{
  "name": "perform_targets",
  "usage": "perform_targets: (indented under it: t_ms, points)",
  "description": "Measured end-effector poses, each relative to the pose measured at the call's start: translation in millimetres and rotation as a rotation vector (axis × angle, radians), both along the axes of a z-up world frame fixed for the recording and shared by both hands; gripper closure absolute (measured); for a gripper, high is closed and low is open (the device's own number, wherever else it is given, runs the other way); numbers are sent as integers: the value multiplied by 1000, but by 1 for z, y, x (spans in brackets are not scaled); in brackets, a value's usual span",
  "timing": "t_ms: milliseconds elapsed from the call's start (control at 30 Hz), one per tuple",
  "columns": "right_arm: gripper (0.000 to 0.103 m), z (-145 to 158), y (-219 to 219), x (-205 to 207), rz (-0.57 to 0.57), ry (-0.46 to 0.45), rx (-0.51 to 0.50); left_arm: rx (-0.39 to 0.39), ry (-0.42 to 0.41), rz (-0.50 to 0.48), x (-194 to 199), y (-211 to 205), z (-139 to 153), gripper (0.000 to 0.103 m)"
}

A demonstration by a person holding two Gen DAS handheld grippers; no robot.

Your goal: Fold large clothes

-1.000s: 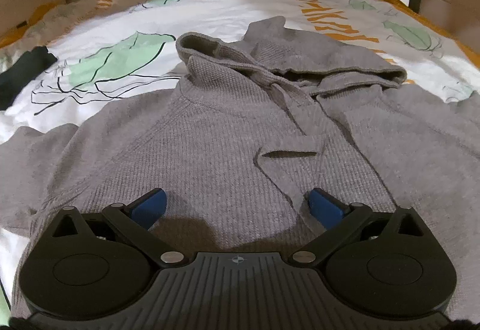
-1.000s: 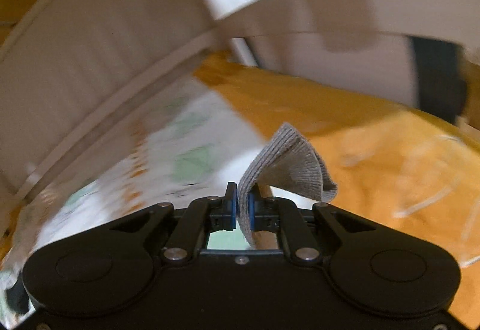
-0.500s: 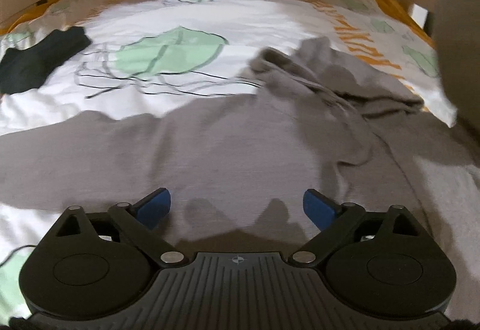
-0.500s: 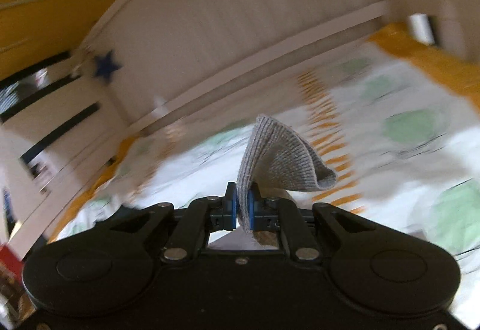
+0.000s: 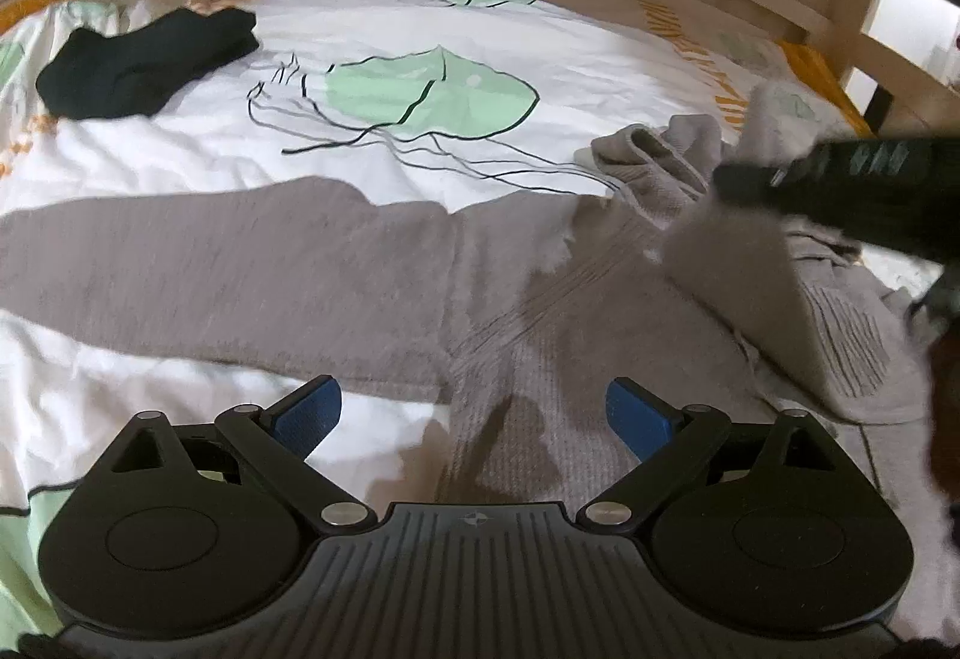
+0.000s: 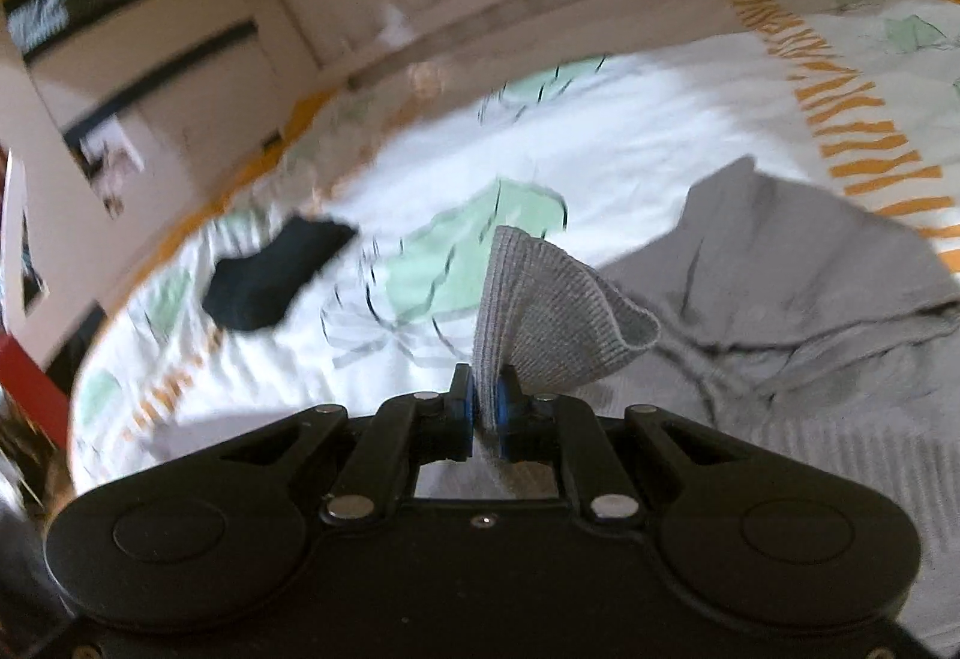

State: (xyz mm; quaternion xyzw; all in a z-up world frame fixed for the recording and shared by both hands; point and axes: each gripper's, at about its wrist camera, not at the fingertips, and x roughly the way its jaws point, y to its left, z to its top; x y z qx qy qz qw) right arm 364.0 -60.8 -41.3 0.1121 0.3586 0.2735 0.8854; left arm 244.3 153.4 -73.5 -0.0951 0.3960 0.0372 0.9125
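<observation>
Bed point(image 5: 180, 161), white cover with green leaf print, fills both views. Grey hoodie point(image 5: 540, 335) spread across centre frame of the left view, one sleeve point(image 5: 210, 269) running left. Dark garment point(image 5: 144, 59) upper left. Left gripper point(image 5: 474, 413) bottom centre, jaws wide, holding nothing. Right gripper point(image 6: 485, 407) jaws clamped on grey cuff point(image 6: 552, 317).

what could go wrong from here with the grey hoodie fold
The right gripper pinches only a narrow ribbed edge of the grey hoodie; it could slip out mid-swing, judging by the blur. The hood is bunched, so the carried sleeve may land over wrinkles. The left gripper is open and pins nothing, so the body could drag across the bedsheet.
</observation>
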Motion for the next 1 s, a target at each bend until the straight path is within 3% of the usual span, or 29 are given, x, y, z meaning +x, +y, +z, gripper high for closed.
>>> perform_targets:
  t_ms: [133, 200, 267, 433, 633, 833, 867, 900, 1000]
  points:
    - [75, -13, 11, -13, 60, -36, -57, -42, -12, -5, -1, 7, 1, 7]
    - [44, -14, 9, -21, 79, -57, -71, -62, -19, -10, 0, 8, 3, 7]
    - [37, -12, -3, -27, 98, -78, -57, -85, -31, -16, 4, 8, 6, 7]
    - [38, -15, -45, -40, 61, -90, -85, -90, -49, -42, 17, -4, 10, 7]
    - [38, -28, -114, -50, -63, -35, -84, -33, -37, -85, 35, -32, 1, 7]
    - [39, -50, -186, -57, -313, 70, -154, 35, 45, -80, 53, -47, -29, 7]
    - [45, -54, -199, -60, -349, 79, -155, 61, 72, -80, 56, -49, -36, 6]
    - [50, -54, -209, -63, -359, 77, -126, 80, 74, -88, 56, -50, -40, 4]
    - [47, -45, -226, -71, -385, 88, -53, 91, 68, -96, 54, -49, -42, 3]
